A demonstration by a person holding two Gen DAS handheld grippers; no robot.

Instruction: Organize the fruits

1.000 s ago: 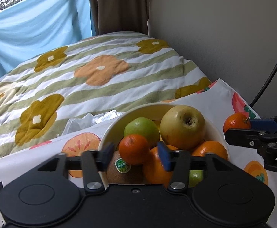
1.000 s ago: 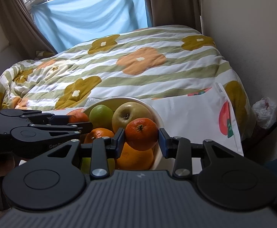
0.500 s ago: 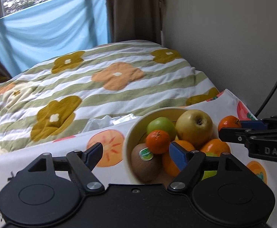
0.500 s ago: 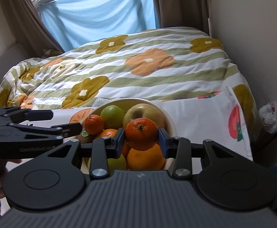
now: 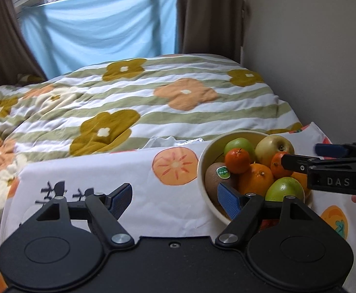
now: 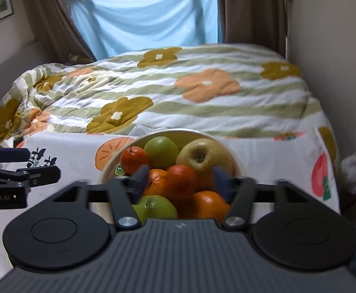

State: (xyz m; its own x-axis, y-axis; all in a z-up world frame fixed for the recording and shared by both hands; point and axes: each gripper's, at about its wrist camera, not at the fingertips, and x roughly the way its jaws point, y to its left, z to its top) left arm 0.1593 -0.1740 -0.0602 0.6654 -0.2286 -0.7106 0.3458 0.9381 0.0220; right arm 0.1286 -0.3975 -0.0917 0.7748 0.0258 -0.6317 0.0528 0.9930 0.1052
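Bedside cloth (image 5: 129,171) is bearing the bowl (image 5: 202,161) of piled fruit, where both grippers, left (image 5: 174,199) and right (image 6: 178,178), are hanging with jaws apart, the right's straddling a mandarin (image 6: 181,177): light, round, roll-prone, soft-skinned, best pinched gently across its middle.

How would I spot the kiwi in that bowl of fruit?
Find the cream bowl on the persimmon-print cloth at the foot of the bed. The kiwi sits at its left edge: the only brown, fuzzy fruit, with a green sticker.
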